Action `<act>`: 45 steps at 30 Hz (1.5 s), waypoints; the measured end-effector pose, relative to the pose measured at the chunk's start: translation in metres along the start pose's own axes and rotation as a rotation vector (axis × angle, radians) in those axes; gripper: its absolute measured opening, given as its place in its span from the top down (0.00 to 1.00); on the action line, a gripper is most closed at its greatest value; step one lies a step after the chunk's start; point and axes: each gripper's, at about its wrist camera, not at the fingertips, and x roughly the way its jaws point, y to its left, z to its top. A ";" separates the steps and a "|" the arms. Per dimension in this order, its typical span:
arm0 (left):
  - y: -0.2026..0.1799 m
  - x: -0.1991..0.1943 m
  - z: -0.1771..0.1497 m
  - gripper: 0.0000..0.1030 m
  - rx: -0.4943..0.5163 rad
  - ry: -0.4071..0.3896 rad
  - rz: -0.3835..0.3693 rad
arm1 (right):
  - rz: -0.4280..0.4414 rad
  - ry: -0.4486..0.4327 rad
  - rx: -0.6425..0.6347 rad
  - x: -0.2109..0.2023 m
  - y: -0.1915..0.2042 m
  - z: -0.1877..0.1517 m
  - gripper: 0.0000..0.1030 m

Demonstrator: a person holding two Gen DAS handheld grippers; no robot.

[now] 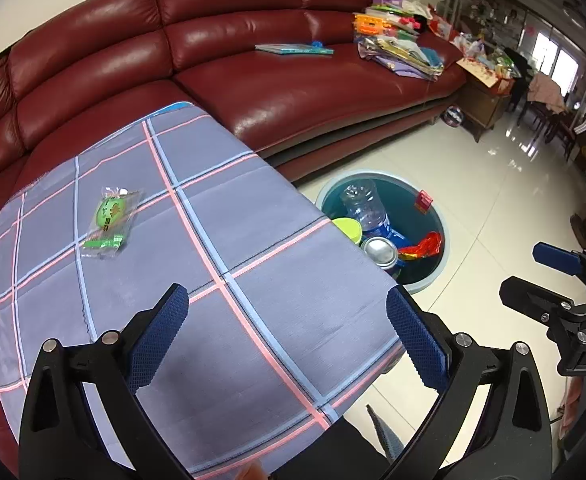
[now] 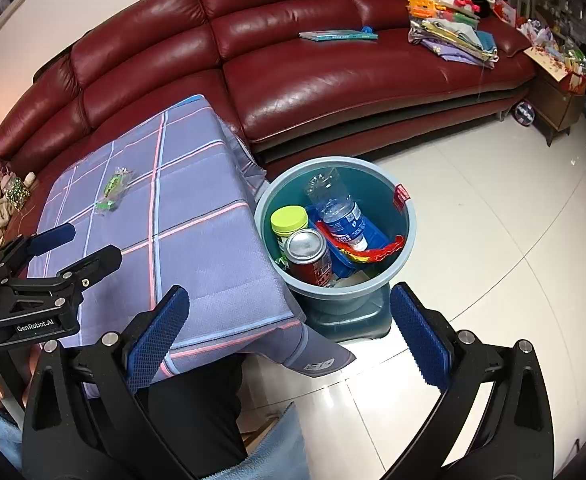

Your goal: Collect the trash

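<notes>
While both sets of jaws stood released and empty, your left gripper (image 1: 287, 330) hovered over the table (image 1: 253, 288). You had one green wrapper (image 1: 111, 222) left at ten o'clock; approach low, pinch its middle, then carry it to the bin (image 2: 335, 224) under your right gripper (image 2: 289, 332).

A dark red leather sofa (image 2: 333, 68) curves along the far wall. On its seat lie a flat teal book (image 2: 337, 35) and, further right, a heap of colourful papers and toys (image 2: 451, 28). A wooden cabinet (image 2: 557, 108) stands at the sofa's right end on the glossy white tiled floor (image 2: 493, 240).
</notes>
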 end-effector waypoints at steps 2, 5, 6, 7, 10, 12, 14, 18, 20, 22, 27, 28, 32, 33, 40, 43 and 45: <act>0.001 0.000 -0.001 0.04 -0.001 0.000 0.004 | 0.004 0.002 0.000 0.000 0.000 0.000 0.06; 0.001 -0.002 -0.001 0.04 0.000 -0.001 0.011 | 0.004 0.002 -0.004 0.001 0.003 0.000 0.06; 0.002 -0.002 -0.001 0.04 -0.002 0.000 0.013 | 0.007 0.001 -0.003 0.001 0.003 0.001 0.06; 0.002 -0.002 -0.001 0.04 -0.003 0.000 0.012 | 0.009 0.001 -0.003 0.002 0.003 0.001 0.06; 0.002 -0.003 -0.002 0.04 -0.005 -0.002 0.016 | 0.012 0.002 -0.007 0.003 0.003 0.002 0.06; 0.003 -0.003 -0.002 0.04 -0.004 -0.002 0.017 | 0.014 0.002 -0.009 0.004 0.004 0.002 0.06; 0.004 -0.003 -0.003 0.04 -0.009 0.000 0.019 | 0.015 0.002 -0.008 0.004 0.005 0.001 0.06; 0.006 -0.003 -0.005 0.04 -0.015 0.002 0.024 | 0.018 0.009 -0.008 0.006 0.006 0.000 0.06; 0.008 -0.003 -0.006 0.04 -0.016 0.003 0.025 | 0.018 0.016 -0.009 0.009 0.007 -0.001 0.06; 0.009 -0.004 -0.007 0.04 -0.020 0.002 0.023 | 0.020 0.022 -0.011 0.011 0.008 -0.002 0.06; 0.011 -0.003 -0.007 0.04 -0.025 -0.002 0.028 | 0.025 0.032 -0.015 0.016 0.010 -0.003 0.06; 0.011 -0.004 -0.007 0.04 -0.024 -0.002 0.030 | 0.025 0.033 -0.017 0.016 0.011 -0.003 0.06; 0.012 -0.004 -0.007 0.04 -0.029 -0.001 0.029 | 0.027 0.034 -0.021 0.017 0.013 -0.003 0.06; 0.012 -0.004 -0.007 0.04 -0.031 0.000 0.028 | 0.027 0.034 -0.021 0.017 0.013 -0.003 0.06; 0.014 -0.004 -0.008 0.04 -0.037 -0.001 0.032 | 0.028 0.039 -0.018 0.018 0.012 -0.004 0.06; 0.016 -0.003 -0.009 0.04 -0.041 -0.004 0.042 | 0.028 0.042 -0.016 0.019 0.011 -0.004 0.06; 0.018 -0.001 -0.009 0.04 -0.050 0.000 0.045 | 0.028 0.042 -0.017 0.019 0.011 -0.004 0.06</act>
